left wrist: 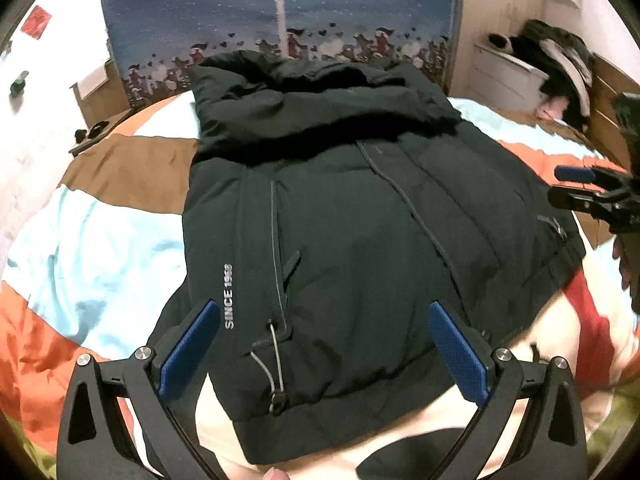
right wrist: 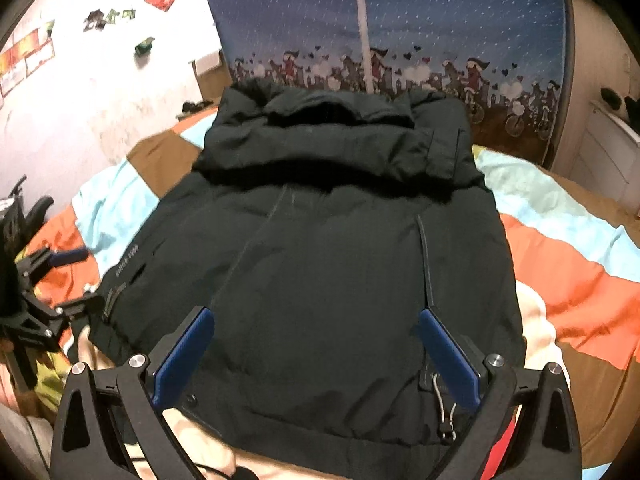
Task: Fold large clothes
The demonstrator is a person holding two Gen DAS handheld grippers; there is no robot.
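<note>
A black padded jacket (left wrist: 340, 216) lies flat on a bed, hood (left wrist: 312, 92) at the far end and hem nearest me. White "SINCE" lettering (left wrist: 229, 296) runs along its left side, and a drawcord toggle (left wrist: 278, 398) hangs at the hem. My left gripper (left wrist: 322, 306) is open over the hem's left part, with nothing between its blue pads. In the right wrist view the jacket (right wrist: 340, 264) fills the middle. My right gripper (right wrist: 316, 314) is open above the hem's right part, holding nothing. Each gripper shows at the other view's edge: the right gripper (left wrist: 560, 184) and the left gripper (right wrist: 86, 280).
The bed carries a quilt (left wrist: 100, 240) striped in orange, light blue, brown and cream. A blue curtain (left wrist: 280, 8) with cartoon figures hangs behind the bed. A white dresser (left wrist: 508, 76) with a pile of clothes (left wrist: 560, 56) stands at the back right. A pale wall (right wrist: 100, 92) lies to the left.
</note>
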